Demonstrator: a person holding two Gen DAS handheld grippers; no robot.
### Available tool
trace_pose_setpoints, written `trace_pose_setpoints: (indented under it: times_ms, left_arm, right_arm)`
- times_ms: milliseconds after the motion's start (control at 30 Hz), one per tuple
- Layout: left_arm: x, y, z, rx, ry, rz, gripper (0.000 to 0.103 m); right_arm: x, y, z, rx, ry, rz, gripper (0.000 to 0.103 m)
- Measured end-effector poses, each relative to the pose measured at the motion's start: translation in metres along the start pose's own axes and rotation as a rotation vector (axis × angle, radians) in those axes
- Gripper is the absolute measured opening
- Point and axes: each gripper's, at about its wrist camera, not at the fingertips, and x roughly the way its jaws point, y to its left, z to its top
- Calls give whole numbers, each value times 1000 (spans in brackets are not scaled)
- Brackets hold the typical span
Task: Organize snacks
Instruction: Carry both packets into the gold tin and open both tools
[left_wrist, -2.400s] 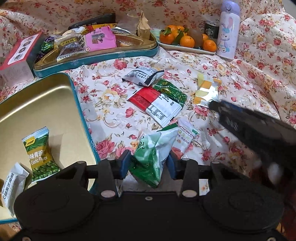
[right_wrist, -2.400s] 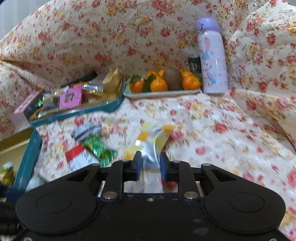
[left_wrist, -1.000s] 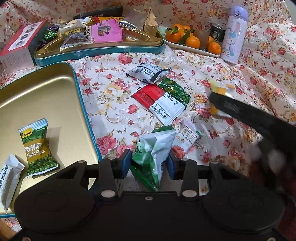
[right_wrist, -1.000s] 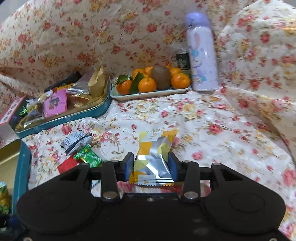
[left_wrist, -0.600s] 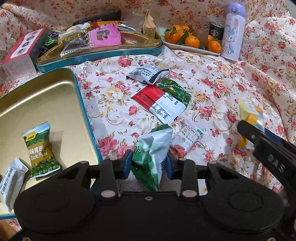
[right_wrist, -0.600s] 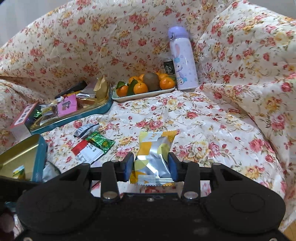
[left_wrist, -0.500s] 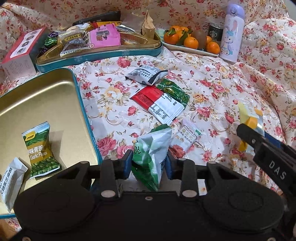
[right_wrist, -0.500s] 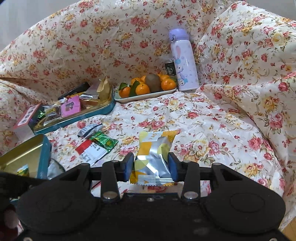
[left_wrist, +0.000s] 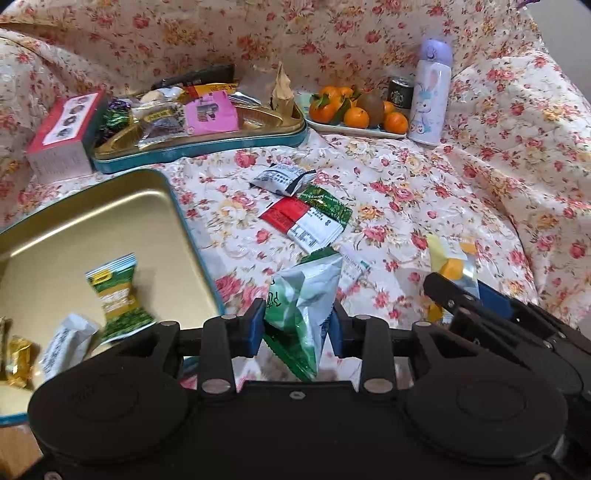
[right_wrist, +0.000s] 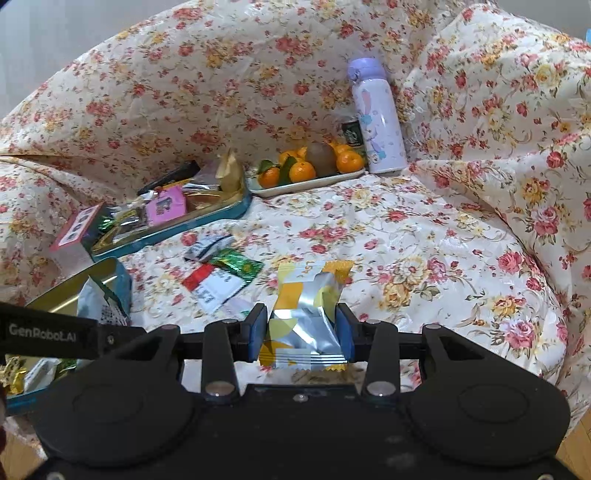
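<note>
My left gripper (left_wrist: 297, 325) is shut on a green-and-silver snack packet (left_wrist: 306, 291), held off the floral cloth beside the gold tin tray (left_wrist: 92, 206). In the tray lie a green pea packet (left_wrist: 116, 295), a white packet (left_wrist: 64, 343) and a gold candy (left_wrist: 16, 360). My right gripper (right_wrist: 301, 332) is shut on a yellow-and-silver packet (right_wrist: 306, 310) above the cloth. In the left wrist view the right gripper (left_wrist: 454, 288) sits close on the right. Loose on the cloth are a black-and-white packet (left_wrist: 280, 177), a red-and-white packet (left_wrist: 299, 221) and a green foil packet (left_wrist: 325, 203).
At the back stands a second teal tin (left_wrist: 199, 144) heaped with snacks, with a red box (left_wrist: 62, 136) to its left. A plate of oranges (left_wrist: 351, 127), a small can (left_wrist: 400, 92) and a lilac bottle (left_wrist: 430, 92) stand back right. Cloth folds rise on the right.
The left gripper has tightened on the green packet and lifted it from the cloth. The right gripper has drawn back towards the left one, carrying the yellow packet.
</note>
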Motion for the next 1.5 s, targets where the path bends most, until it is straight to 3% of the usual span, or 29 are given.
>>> trace_pose_setpoints:
  times_ms: [167, 500, 900, 1100, 1300, 1500]
  left_arm:
    - [-20, 16, -12, -17, -3, 17, 43]
    - [-49, 78, -28, -91, -46, 122, 43]
    - [-33, 159, -7, -254, -66, 169, 43]
    - [-30, 186, -13, -301, -53, 189, 43]
    - [-31, 207, -20, -352, -60, 187, 43]
    - [-32, 208, -20, -341, -76, 184, 45]
  right_arm:
    - [-12, 18, -3, -33, 10, 46, 42]
    - [-25, 70, -12, -123, 41, 168, 42]
    - [-16, 129, -4, -213, 51, 260, 42]
    - [-8, 153, -2, -248, 52, 292, 42]
    - [1, 183, -11, -303, 67, 331, 42]
    - [6, 204, -17, -361, 64, 366, 42]
